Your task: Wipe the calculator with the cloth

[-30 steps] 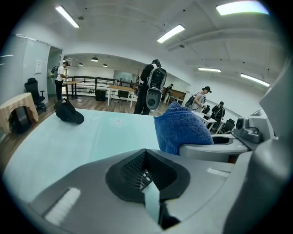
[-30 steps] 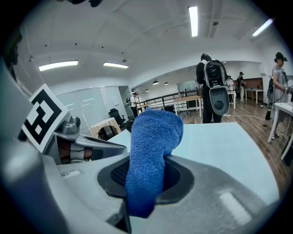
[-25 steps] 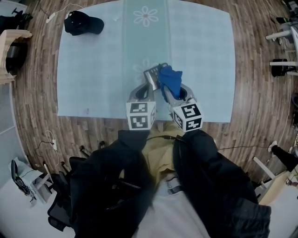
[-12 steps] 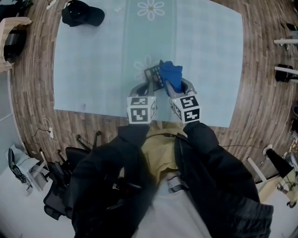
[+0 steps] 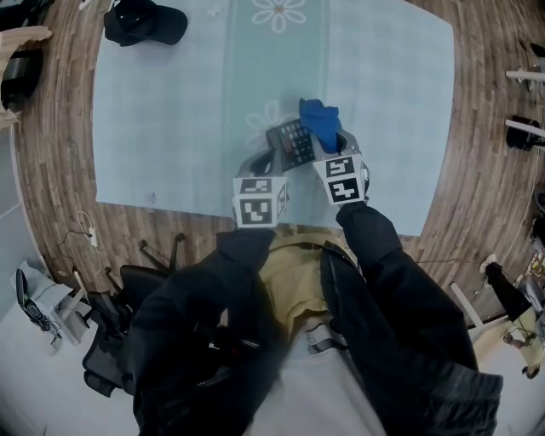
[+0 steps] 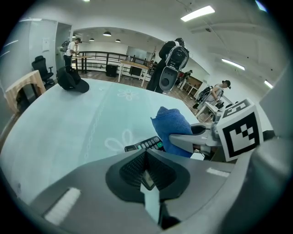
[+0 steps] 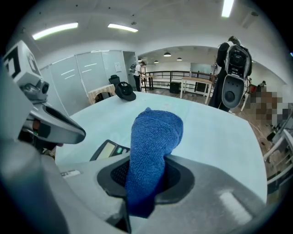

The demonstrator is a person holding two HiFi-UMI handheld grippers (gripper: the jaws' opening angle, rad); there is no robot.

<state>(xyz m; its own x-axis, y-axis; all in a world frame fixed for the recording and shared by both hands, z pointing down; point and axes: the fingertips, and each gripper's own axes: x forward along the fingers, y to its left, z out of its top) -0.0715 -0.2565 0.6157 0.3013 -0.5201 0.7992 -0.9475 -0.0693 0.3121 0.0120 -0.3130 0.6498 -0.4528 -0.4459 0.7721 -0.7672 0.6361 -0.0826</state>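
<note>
A dark calculator [image 5: 292, 143] with rows of keys is held above the light blue tablecloth [image 5: 170, 128], near its front middle. My left gripper [image 5: 277, 158] is shut on the calculator's near end. My right gripper [image 5: 329, 141] is shut on a folded blue cloth [image 5: 321, 121], which stands up from its jaws at the calculator's far right corner. In the left gripper view the calculator [image 6: 144, 145] sticks out past the jaws, with the cloth [image 6: 174, 128] just right of it. In the right gripper view the cloth [image 7: 153, 151] fills the jaws and the calculator [image 7: 109, 150] lies left of it.
A black cap [image 5: 140, 21] lies at the table's far left corner. Wooden floor [image 5: 477, 170] surrounds the table, with chair bases and cables at the near left. A tall black and white machine [image 6: 171, 68] stands beyond the table's far edge.
The right gripper and cloth have slid right and away across the calculator, so more of the keys now show. The left gripper holds the calculator in much the same place.
</note>
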